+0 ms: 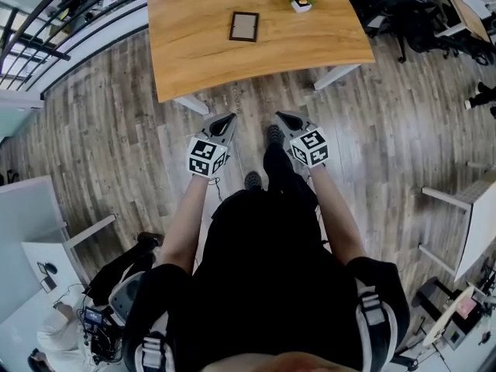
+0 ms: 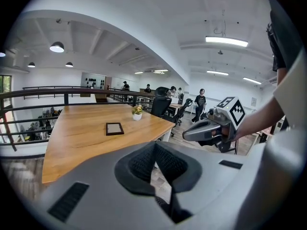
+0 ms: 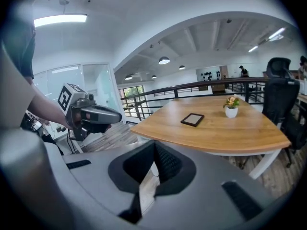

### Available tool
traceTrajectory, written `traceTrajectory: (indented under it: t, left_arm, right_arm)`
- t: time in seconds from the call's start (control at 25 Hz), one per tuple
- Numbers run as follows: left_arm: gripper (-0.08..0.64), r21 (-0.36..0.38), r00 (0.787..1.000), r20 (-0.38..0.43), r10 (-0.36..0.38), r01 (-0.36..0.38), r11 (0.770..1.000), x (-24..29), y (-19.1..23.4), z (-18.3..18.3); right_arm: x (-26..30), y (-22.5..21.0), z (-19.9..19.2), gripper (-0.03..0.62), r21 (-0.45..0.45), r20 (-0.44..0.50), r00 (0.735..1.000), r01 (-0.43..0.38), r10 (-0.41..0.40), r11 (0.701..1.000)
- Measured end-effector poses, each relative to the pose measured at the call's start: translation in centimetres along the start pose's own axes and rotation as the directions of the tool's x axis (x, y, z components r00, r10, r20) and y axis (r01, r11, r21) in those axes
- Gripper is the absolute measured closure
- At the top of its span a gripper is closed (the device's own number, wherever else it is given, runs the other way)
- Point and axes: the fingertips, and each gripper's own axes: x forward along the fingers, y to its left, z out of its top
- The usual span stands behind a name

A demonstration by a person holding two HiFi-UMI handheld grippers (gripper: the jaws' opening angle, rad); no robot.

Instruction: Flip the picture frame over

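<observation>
A person stands at the near edge of a curved wooden table [image 1: 194, 60] in an open-plan office, holding a two-jaw gripper in each hand. Both grippers are held out over the plank floor [image 1: 101, 138], just short of that edge. The left gripper [image 1: 229, 118] has its jaws pressed together with nothing between them. The right gripper [image 1: 280, 116] is likewise closed and empty. Each carries a marker cube [image 1: 207, 156] with black-and-white squares at its rear. Both point toward the table and tilt slightly downward. They sit side by side but apart, and neither touches the table or anything on it.

The picture frame [image 1: 244, 26] is small, rectangular and dark-edged. It lies flat on the table top around its middle, well beyond the gripper tips and clear of every edge. Its upward face shows a pale grey panel inside the dark border, but whether that is the front or the back cannot be told. A small potted plant [image 1: 301, 1], with orange and yellow flowers in a white pot, stands upright on the same table. It is to the right of the frame, farther from the near edge, and apart from the frame.

The table's white legs [image 1: 190, 105] show under the near edge, and the person's dark shoes [image 1: 253, 180] rest on the floor in front of it. A black railing [image 3: 192, 87] runs beyond the far side of the table. A black office chair [image 3: 280, 95] stands by its right end, and a figure in dark clothes [image 2: 199, 104] stands in the distance past the table.
</observation>
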Motion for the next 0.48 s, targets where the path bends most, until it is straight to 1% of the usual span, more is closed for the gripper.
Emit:
traceTrajectory:
  t: [0.28, 0.48]
  left_arm:
    - [0.540, -0.040, 0.999, -0.038, -0.002, 0.001, 0.999, 3.7, 1.2, -0.4]
    - [0.540, -0.047, 0.999, -0.033, 0.009, -0.011, 0.999, 6.6, 1.9, 1.0]
  right_arm:
    - [2.0, -4.1, 1.0, 0.583, 0.000, -0.030, 1.000, -0.008, 0.008, 1.000]
    - [2.6, -7.1, 1.7, 0.584, -0.005, -0.048, 0.999, -0.018, 0.018, 1.000]
